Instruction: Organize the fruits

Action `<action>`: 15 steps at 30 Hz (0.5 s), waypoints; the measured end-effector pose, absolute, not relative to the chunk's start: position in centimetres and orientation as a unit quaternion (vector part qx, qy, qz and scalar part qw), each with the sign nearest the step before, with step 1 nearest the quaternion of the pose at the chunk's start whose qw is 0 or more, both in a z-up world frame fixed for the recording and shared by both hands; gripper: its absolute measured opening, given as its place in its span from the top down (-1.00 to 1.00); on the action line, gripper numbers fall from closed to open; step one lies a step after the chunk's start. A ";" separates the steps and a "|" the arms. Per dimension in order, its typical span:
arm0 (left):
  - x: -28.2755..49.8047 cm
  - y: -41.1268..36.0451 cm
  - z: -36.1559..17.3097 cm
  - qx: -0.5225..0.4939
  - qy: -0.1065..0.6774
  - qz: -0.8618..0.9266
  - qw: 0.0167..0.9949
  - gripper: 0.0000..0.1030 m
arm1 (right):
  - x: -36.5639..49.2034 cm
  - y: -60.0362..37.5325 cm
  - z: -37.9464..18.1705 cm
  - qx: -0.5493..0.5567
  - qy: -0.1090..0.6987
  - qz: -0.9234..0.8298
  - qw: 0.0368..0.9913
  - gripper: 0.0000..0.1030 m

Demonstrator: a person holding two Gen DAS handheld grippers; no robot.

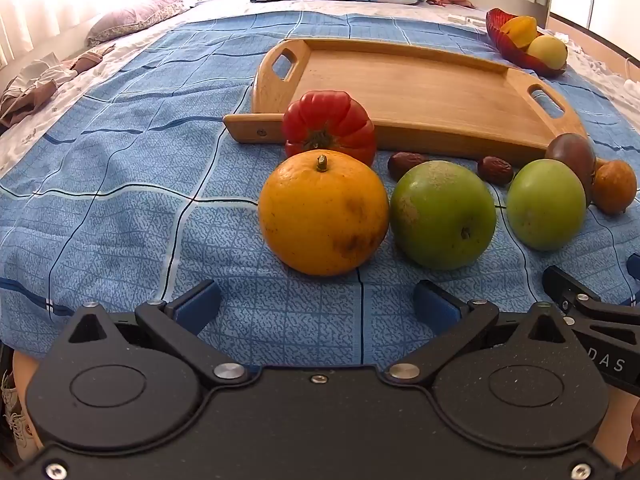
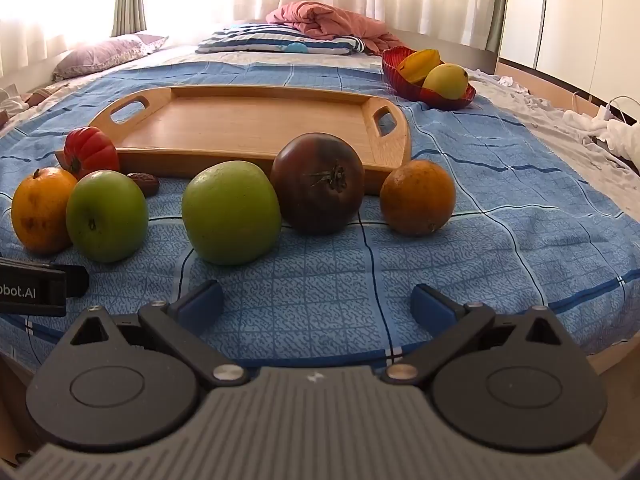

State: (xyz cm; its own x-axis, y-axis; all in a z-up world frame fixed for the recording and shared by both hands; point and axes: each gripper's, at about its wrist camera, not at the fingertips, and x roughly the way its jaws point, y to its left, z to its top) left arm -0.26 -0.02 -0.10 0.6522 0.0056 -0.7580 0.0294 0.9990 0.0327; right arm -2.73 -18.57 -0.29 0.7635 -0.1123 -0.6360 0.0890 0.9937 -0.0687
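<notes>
Eight loose fruits in a rough row on the bed (image 2: 320, 280), on the blue checked cover, all just short of the wooden tray (image 2: 248, 120). From the left: orange (image 1: 323, 212), red tomato (image 1: 329, 126) behind it touching the tray's near rim, green apple (image 1: 443, 214) touching the orange, second green apple (image 2: 231, 212), dark tomato (image 2: 318, 182), smaller orange (image 2: 417, 197). Two dates (image 1: 495, 169) lying between apples and tray. Tray bare. Red bowl (image 2: 428, 80) well beyond, already holding two yellow fruits.

Left gripper (image 1: 318, 306) low before the orange, fingers spread wide, nothing between. Right gripper (image 2: 318, 308) likewise, fingers spread and empty, aimed at the cover between second apple and smaller orange. Neither touching any fruit.

Step in hand, by judgement: the very start, approach before a first pick; nothing sorted onto the tray yet.

Next move likely calls for: advance on the nearest fruit, orange for the left, straddle its widest part, then close gently. Round fruit on soft bedding, apt to roll if nudged.
</notes>
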 end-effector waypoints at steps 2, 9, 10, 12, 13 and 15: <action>-0.3 0.0 -0.1 0.021 0.417 -0.006 0.909 -1.00 | -2.5 -18.8 -0.2 -0.017 0.341 -0.054 0.938 -1.00; -0.5 -0.1 0.1 0.022 0.417 -0.006 0.909 -1.00 | -2.5 -18.8 -0.2 -0.018 0.342 -0.055 0.938 -1.00; -0.5 -0.1 0.1 0.022 0.416 -0.005 0.909 -1.00 | -2.4 -18.7 -0.2 -0.018 0.342 -0.054 0.938 -1.00; -0.5 -0.2 0.1 0.023 0.416 -0.005 0.909 -1.00 | -2.4 -18.8 -0.2 -0.018 0.343 -0.054 0.938 -1.00; -0.5 -0.2 0.1 0.022 0.417 -0.005 0.909 -1.00 | -2.4 -18.8 -0.2 -0.018 0.343 -0.054 0.938 -1.00; -0.5 -0.2 0.1 0.022 0.417 -0.005 0.909 -1.00 | -2.4 -18.8 -0.2 -0.018 0.343 -0.054 0.938 -1.00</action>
State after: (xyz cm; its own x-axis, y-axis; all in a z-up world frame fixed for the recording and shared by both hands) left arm -0.48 -0.18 0.08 0.6529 0.0098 -0.7574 0.0273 0.9990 0.0365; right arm -2.38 -18.75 -0.18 0.7594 -0.1148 -0.6405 0.0896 0.9934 -0.0718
